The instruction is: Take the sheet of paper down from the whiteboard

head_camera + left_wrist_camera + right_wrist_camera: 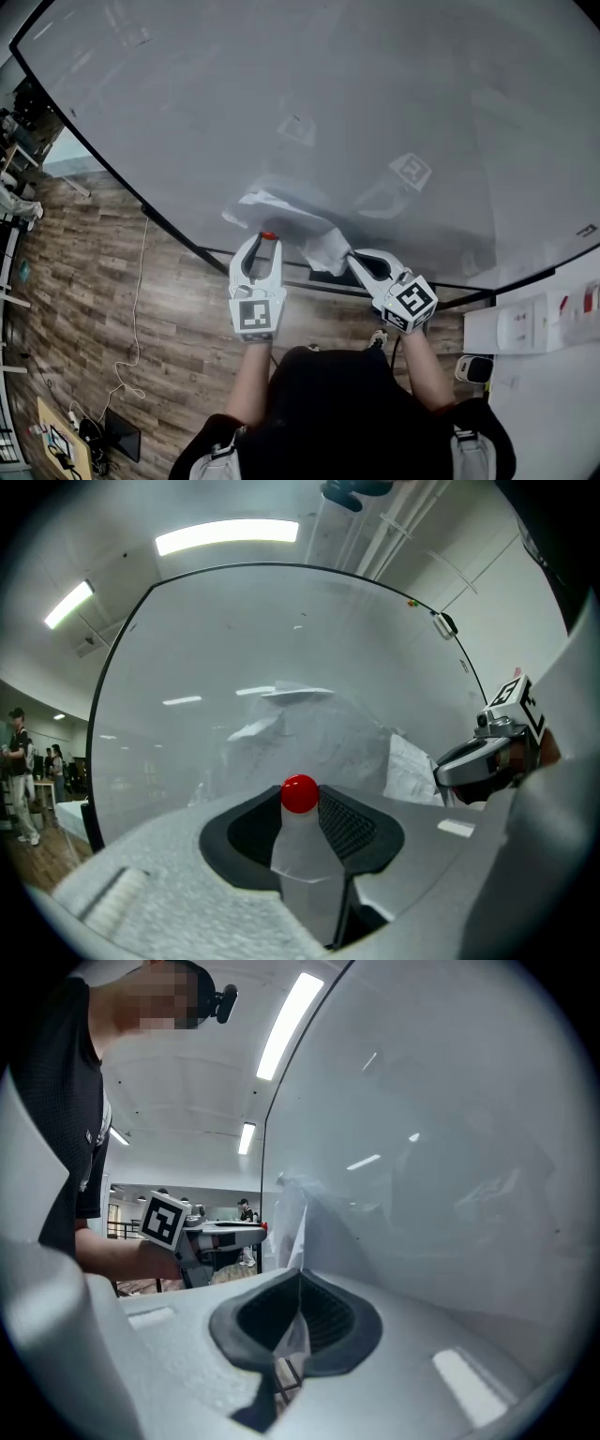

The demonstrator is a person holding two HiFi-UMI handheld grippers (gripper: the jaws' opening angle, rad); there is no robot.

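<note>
A crumpled white sheet of paper (286,217) hangs on the big whiteboard (281,94), near its lower edge. My right gripper (349,255) is shut on the sheet's lower right part; in the right gripper view the paper (289,1218) runs edge-on into the closed jaws (298,1283). My left gripper (267,240) sits at the sheet's lower left. A small red round-headed magnet (269,235) is pinched between its tips. In the left gripper view the magnet (299,794) stands in front of the rumpled paper (309,733), and the right gripper (483,761) shows at the right.
The whiteboard's black frame (178,239) runs just below the grippers. Below it lies wooden floor (84,281) with a thin cable (136,309). A white wall unit (534,323) stands at the right. People (19,771) stand far off in the room.
</note>
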